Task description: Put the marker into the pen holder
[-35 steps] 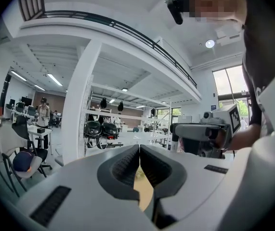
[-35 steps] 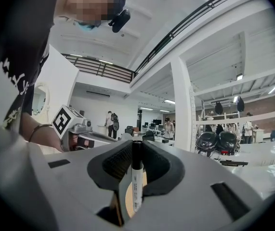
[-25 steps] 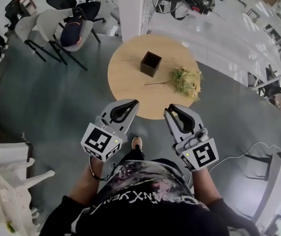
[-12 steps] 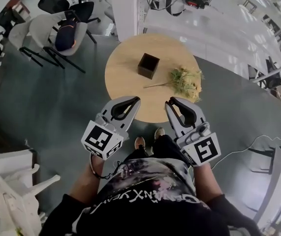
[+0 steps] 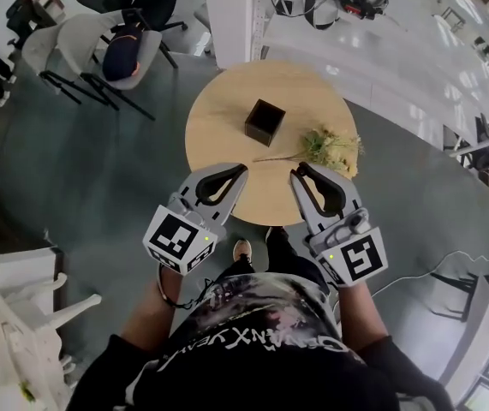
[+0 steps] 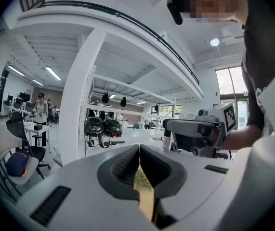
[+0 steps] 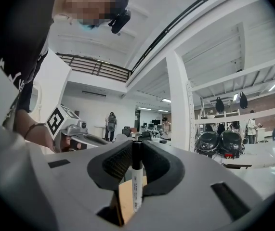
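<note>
Jaws of the right gripper (image 7: 137, 147) pinch a marker (image 7: 137, 179), its black cap toward the tips and its white barrel running back between the pads. Left gripper (image 6: 139, 150): jaws pressed together, nothing between them. Head view: both grippers side by side at frame centre, tips over the near edge of a round wooden table (image 5: 214, 122). Pen holder (image 5: 264, 121), a dark open box, stands upright mid-table, well apart from the marker. Dried flowers (image 5: 334, 146) lie to its lower right. Chairs (image 5: 98, 45) in the upper left.
</note>
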Demonstrator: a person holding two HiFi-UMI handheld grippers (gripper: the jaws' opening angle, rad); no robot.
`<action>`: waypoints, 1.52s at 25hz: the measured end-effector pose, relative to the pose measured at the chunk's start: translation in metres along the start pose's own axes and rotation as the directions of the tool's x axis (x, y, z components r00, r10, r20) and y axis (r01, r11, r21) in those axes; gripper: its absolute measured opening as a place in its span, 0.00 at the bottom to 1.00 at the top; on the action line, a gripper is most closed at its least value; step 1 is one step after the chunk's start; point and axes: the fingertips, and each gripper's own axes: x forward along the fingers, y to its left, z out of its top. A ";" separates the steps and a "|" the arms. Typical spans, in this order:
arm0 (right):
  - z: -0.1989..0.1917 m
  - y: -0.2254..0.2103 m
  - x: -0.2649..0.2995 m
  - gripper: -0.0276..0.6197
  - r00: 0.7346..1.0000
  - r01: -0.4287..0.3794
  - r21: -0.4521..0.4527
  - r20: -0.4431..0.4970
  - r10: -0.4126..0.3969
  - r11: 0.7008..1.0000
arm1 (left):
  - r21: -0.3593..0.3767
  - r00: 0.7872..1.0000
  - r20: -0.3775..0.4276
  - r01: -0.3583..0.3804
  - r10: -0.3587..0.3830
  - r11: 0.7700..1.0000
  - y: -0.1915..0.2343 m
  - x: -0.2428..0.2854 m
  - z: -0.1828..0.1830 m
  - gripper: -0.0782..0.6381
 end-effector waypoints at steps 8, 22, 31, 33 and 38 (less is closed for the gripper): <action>-0.005 -0.036 0.027 0.14 0.998 -0.066 -0.003 -0.014 0.066 0.998 | -0.012 0.999 -0.006 -0.035 0.035 0.999 0.022 0.038 0.002 0.14; -0.028 -0.078 0.071 0.14 0.991 -0.135 0.013 -0.024 0.135 0.991 | -0.034 0.997 -0.026 -0.069 0.068 0.997 0.056 0.090 -0.014 0.14; -0.050 -0.092 0.094 0.14 0.988 -0.150 0.030 -0.043 0.151 0.988 | -0.044 0.995 -0.056 -0.089 0.087 0.995 0.077 0.106 -0.039 0.14; -0.056 -0.093 0.098 0.14 0.987 -0.153 0.035 -0.048 0.155 0.988 | -0.053 0.994 -0.063 -0.096 0.093 0.994 0.080 0.107 -0.044 0.14; -0.069 -0.096 0.111 0.14 0.985 -0.159 0.047 -0.062 0.162 0.986 | -0.070 0.992 -0.082 -0.106 0.100 0.992 0.087 0.109 -0.058 0.14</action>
